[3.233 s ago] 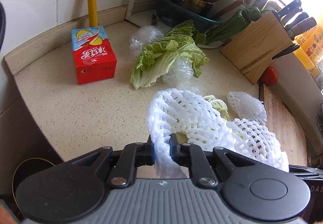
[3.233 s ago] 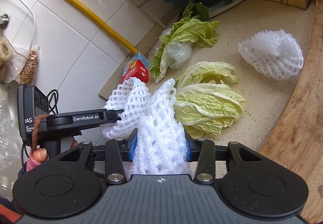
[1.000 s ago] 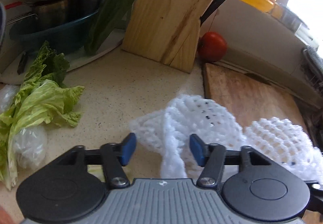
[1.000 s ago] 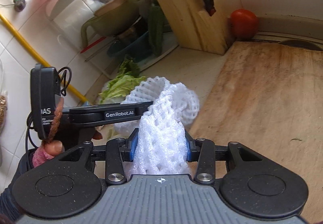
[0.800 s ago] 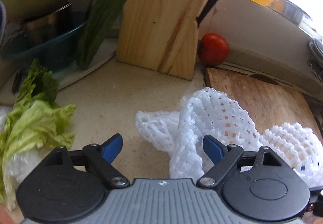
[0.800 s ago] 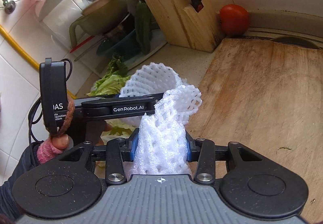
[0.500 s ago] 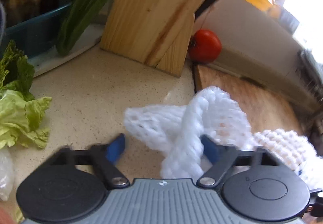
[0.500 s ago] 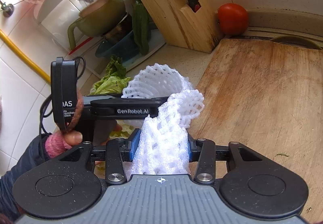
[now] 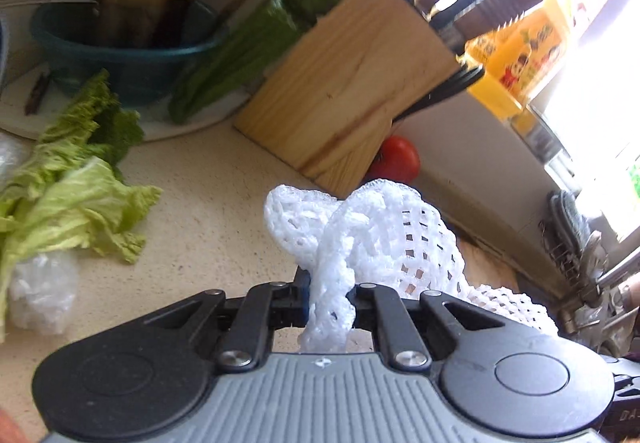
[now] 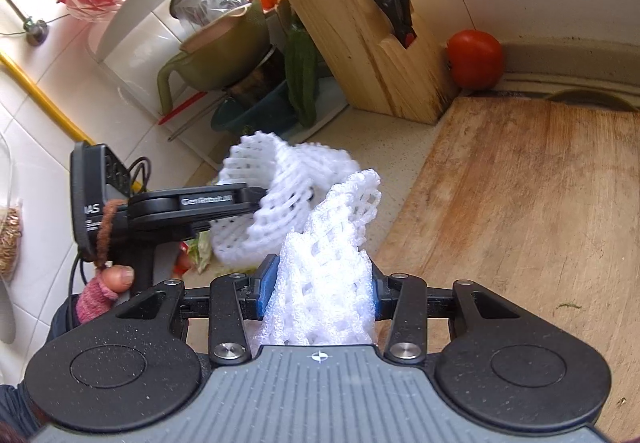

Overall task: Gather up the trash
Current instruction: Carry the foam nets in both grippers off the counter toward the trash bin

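Observation:
My left gripper (image 9: 330, 297) is shut on a white foam fruit net (image 9: 380, 231) and holds it above the speckled counter (image 9: 208, 211). It also shows in the right wrist view (image 10: 276, 179), where the left gripper's body (image 10: 192, 203) reaches in from the left. My right gripper (image 10: 318, 287) is shut on a second white foam net (image 10: 332, 255), which stands bunched up between the blue pads. Cabbage leaves (image 9: 68, 199) and a crumpled clear plastic wrap (image 9: 40, 287) lie on the counter at the left.
A wooden knife block (image 9: 352, 83) (image 10: 368, 43) stands at the back with a tomato (image 10: 474, 59) beside it. A wooden cutting board (image 10: 520, 211) lies at the right. Stacked pots and a teal bowl (image 9: 128, 47) sit back left.
My left gripper was open around the foam net; it has closed on it and lifted it. My right gripper still holds its net and has barely moved.

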`<state>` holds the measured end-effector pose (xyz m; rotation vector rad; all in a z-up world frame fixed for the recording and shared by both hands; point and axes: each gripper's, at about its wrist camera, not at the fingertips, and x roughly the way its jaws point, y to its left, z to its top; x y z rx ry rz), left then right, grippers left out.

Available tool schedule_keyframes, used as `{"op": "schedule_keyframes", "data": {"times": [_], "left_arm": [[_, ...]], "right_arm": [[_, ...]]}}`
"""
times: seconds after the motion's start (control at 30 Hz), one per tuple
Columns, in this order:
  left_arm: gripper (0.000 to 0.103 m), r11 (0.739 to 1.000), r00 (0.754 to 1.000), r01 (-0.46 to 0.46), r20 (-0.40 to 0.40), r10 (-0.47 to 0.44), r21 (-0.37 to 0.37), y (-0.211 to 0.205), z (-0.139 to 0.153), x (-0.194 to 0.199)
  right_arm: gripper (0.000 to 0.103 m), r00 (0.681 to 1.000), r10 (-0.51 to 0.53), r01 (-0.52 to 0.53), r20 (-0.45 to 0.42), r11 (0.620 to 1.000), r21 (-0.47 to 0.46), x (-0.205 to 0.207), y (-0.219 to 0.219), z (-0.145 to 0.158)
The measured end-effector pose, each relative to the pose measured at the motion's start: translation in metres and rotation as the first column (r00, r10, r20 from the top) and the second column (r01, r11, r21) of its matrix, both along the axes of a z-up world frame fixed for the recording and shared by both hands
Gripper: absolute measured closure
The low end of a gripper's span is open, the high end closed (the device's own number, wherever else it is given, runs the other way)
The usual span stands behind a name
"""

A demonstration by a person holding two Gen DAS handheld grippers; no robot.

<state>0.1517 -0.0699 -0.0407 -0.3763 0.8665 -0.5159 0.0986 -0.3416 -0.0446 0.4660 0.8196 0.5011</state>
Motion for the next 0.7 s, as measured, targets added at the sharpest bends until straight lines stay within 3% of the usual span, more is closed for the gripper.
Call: {"op": "schedule_keyframes", "data": {"times": [0.23,0.43,0.7], "left_arm": [[0.093,0.998,0.996,-0.069,0.052,0.069,0.004,0.027,0.019,-0.030],[0.093,0.987,0.986,-0.150,0.084,0.145,0.062,0.059,0.021,-0.068],[0.093,0.953,0.957,-0.281,0.112,0.269,0.111,0.109,0.027,-0.125]], "right_arm": [[0.052,0.998,0.039,-0.039,0.047,0.999,0.009,-0.007,0.013,0.015],[0.052,0.991,0.110,-0.110,0.080,0.994,-0.013,-0.008,0.046,0.023],[0.052,0.969,0.232,-0.230,0.088,0.972,-0.040,-0.015,0.105,0.026]]}}
